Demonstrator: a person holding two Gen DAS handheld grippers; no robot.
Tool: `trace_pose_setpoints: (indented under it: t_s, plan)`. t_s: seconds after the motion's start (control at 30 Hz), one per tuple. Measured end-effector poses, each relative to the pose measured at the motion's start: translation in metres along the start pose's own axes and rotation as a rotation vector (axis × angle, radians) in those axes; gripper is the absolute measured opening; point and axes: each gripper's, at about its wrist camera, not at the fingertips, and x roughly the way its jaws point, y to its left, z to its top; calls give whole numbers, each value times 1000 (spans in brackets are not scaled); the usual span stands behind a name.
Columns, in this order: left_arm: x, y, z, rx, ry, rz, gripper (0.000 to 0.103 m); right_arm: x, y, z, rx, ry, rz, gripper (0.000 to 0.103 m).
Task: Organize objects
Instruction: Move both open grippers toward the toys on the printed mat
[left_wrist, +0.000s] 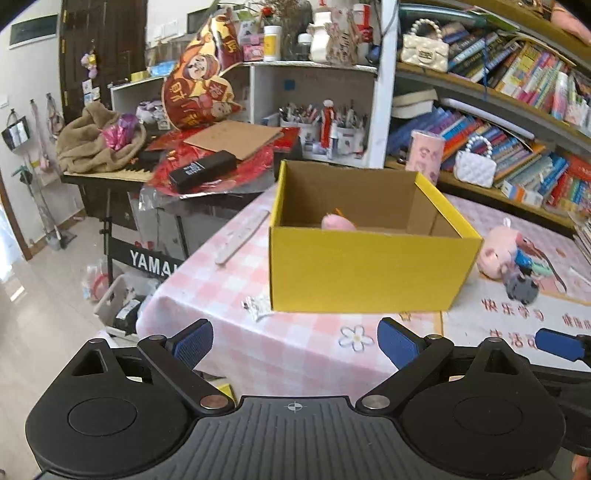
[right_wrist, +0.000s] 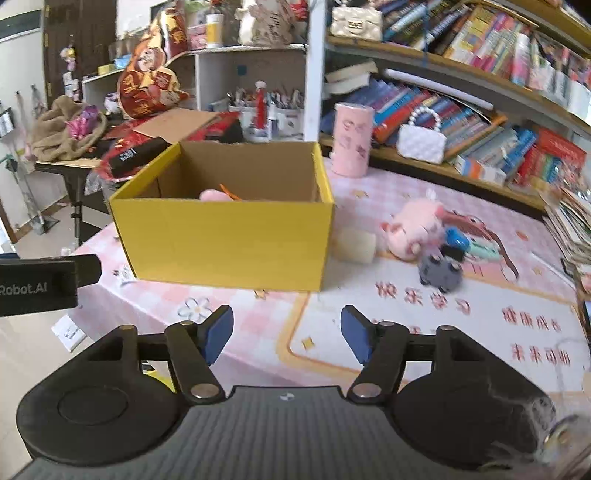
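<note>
A yellow cardboard box (left_wrist: 365, 269) (right_wrist: 229, 240) stands open on the pink checked tablecloth, with a pink soft thing (left_wrist: 337, 222) (right_wrist: 214, 195) inside it. To its right lie a pink plush pig (left_wrist: 498, 254) (right_wrist: 410, 229), a grey toy (left_wrist: 521, 288) (right_wrist: 439, 275), a blue piece (right_wrist: 456, 238) and a cream block (right_wrist: 356, 245). My left gripper (left_wrist: 295, 345) hangs open in front of the box near the table's corner, nothing between its pads. My right gripper (right_wrist: 287, 338) is open and empty too, over the printed mat in front of the box's right corner.
A pink cylinder tin (right_wrist: 351, 140) stands behind the box. Bookshelves (right_wrist: 480, 122) with white handbags line the back right. A cluttered keyboard stand (left_wrist: 155, 173) is at the left, beyond the table edge. A ruler (left_wrist: 243, 236) lies left of the box.
</note>
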Motion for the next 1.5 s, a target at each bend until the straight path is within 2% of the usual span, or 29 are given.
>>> trace_pose_setpoints:
  t_s: [0.33, 0.73, 1.1, 1.5]
  plan:
    - [-8, -20, -15, 70, 22, -68, 97, -17, -4, -17, 17, 13, -50, 70]
    - [3, -53, -13, 120, 41, -161, 98, -26, -35, -28, 76, 33, -149, 75]
    - [27, -123, -9, 205, 93, -267, 98, -20, -98, -38, 160, 74, -257, 78]
    - [68, -202, 6, 211, 148, -272, 98, 11, -183, -23, 196, 114, -274, 81]
